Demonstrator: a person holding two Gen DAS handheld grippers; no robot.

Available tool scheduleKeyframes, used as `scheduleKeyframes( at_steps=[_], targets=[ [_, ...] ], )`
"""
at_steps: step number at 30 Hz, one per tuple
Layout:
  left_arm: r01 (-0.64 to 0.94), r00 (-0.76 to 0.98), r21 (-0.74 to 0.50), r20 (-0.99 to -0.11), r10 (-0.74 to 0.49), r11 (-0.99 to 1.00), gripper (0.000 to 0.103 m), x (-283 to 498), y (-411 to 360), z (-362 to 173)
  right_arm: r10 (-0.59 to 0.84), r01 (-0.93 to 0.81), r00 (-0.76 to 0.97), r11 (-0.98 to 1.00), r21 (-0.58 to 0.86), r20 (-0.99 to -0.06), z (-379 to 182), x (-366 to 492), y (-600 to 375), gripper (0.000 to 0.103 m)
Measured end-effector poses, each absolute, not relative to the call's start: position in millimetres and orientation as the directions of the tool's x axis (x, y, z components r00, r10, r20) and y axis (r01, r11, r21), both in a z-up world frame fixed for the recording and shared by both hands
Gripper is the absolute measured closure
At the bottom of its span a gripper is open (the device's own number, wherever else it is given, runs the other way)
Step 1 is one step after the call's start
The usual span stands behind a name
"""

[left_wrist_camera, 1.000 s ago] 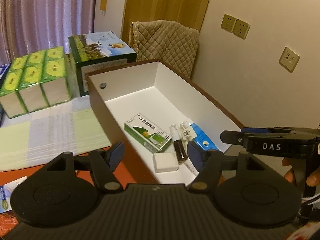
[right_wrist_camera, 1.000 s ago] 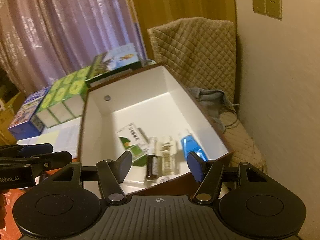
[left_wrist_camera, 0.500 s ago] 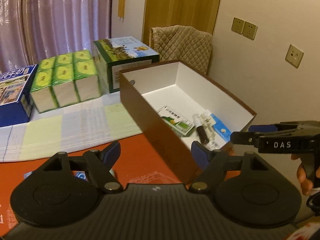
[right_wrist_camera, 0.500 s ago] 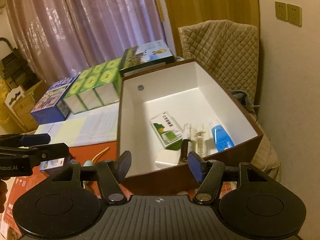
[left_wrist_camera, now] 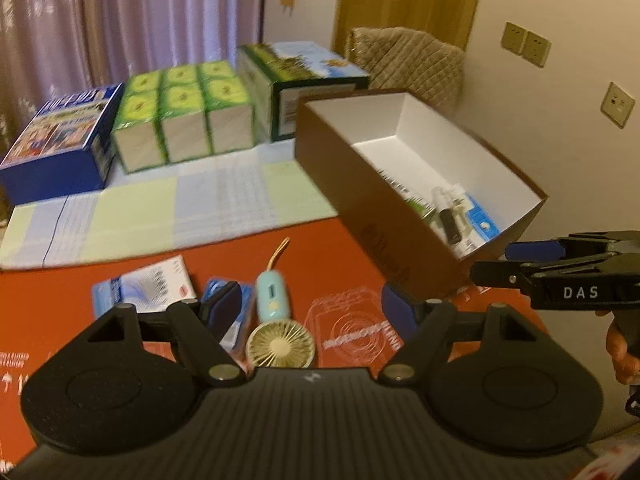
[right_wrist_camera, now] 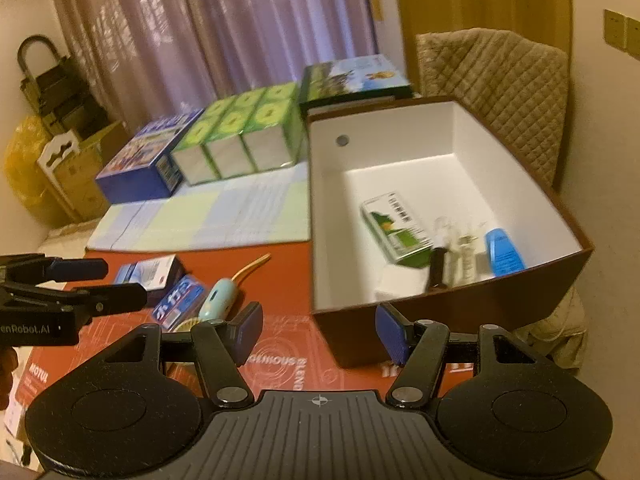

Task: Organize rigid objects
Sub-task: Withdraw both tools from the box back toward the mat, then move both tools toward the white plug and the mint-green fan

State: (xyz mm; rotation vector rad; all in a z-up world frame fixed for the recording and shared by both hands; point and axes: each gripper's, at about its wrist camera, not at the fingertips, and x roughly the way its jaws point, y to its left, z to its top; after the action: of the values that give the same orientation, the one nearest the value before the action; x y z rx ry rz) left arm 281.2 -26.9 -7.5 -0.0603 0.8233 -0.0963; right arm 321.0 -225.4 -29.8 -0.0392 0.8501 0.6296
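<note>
Both our tools, left tool and right tool, gape wide, empty. The mini fan lies near us, left of the box; its round head could slip sideways when pinched.

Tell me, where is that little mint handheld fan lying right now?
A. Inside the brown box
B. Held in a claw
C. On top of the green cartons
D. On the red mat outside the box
D: the mint handheld fan lies on the red mat, left of the brown box.
</note>
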Motion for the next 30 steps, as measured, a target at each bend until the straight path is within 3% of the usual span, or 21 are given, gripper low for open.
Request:
scheduleKeyframes(
  at_steps=[10,30],
  targets=[
    [-0.028,0.629,-0.082,-0.776,-0.047,0.996,0.036,255.9,11.2,-29.9,0.531,-0.607,0.405,0.765,0.216,-0.744,-49.1,301.3,-186.9,0.043],
    [-0.104,0.558,-0.078,-0.830,-0.007,0.992,0.036,240.0,55.1,-62.1,0.530,-0.674,0.298,0.706,0.218,-0.794,-81.7,289.3,-126.4,0.043]
  ],
)
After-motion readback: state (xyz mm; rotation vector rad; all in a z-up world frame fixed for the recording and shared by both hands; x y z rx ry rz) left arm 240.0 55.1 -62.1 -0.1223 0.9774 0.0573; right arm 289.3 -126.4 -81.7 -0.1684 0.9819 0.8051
